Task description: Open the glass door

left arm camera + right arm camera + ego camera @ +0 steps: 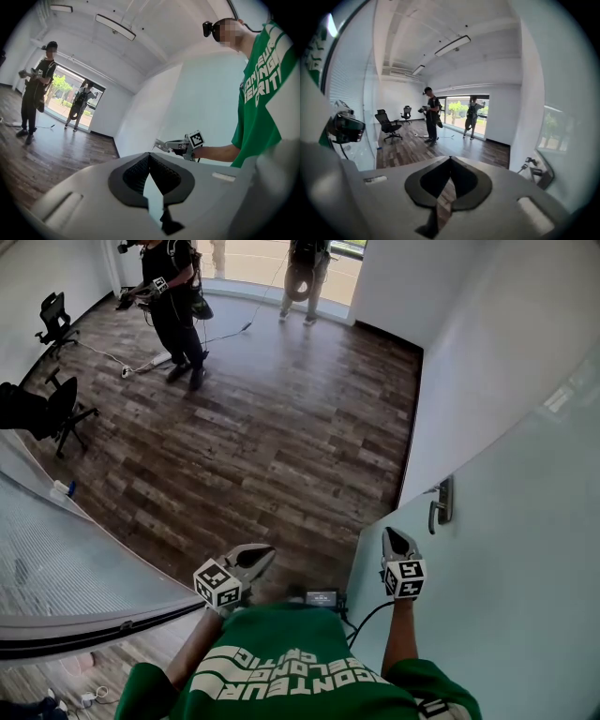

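Observation:
The frosted glass door (506,596) fills the right side of the head view, with a metal lever handle (441,505) on its left edge. My right gripper (395,533) is just below and left of that handle, apart from it, jaws shut on nothing. In the right gripper view the handle (536,172) lies off to the right of the shut jaw tips (450,159). My left gripper (263,555) hovers over the wooden floor, left of the door, also shut and empty (149,155). In the left gripper view the right gripper (161,145) stands in front of the pale door.
A frosted glass partition (56,559) with a dark bottom rail curves along the left. Two people (173,306) (305,277) stand at the far end by the bright doorway. Black office chairs (56,409) (54,320) and a floor cable (141,362) are at the left. A white wall (469,352) adjoins the door.

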`<state>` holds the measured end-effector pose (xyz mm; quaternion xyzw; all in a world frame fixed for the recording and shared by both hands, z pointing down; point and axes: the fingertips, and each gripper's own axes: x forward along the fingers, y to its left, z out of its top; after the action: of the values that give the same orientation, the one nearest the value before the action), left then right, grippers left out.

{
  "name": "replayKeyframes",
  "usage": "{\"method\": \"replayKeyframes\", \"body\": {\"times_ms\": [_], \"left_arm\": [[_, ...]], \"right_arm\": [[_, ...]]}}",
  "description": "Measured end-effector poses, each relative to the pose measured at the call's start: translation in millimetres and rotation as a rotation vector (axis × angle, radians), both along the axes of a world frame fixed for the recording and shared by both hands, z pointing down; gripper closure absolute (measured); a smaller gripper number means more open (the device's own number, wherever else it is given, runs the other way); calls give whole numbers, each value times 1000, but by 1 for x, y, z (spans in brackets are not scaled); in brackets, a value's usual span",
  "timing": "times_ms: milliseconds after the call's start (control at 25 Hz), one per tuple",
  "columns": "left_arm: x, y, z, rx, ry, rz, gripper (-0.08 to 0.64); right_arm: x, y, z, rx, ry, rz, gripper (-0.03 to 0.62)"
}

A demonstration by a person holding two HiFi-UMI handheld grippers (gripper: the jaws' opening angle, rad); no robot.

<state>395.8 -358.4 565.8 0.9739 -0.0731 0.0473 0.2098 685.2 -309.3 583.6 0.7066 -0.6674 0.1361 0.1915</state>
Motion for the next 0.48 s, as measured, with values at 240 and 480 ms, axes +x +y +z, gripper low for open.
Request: {"method": "replayKeyframes", "body": {"times_ms": [240, 480], "left_arm": [[-5, -4, 2, 0, -9, 7, 551], [-8, -4, 1, 2, -9, 11, 551]], "right_arm": [[-53, -9, 11, 16, -54, -105, 601], [-59, -9, 12, 15, -64, -112, 600]]}}
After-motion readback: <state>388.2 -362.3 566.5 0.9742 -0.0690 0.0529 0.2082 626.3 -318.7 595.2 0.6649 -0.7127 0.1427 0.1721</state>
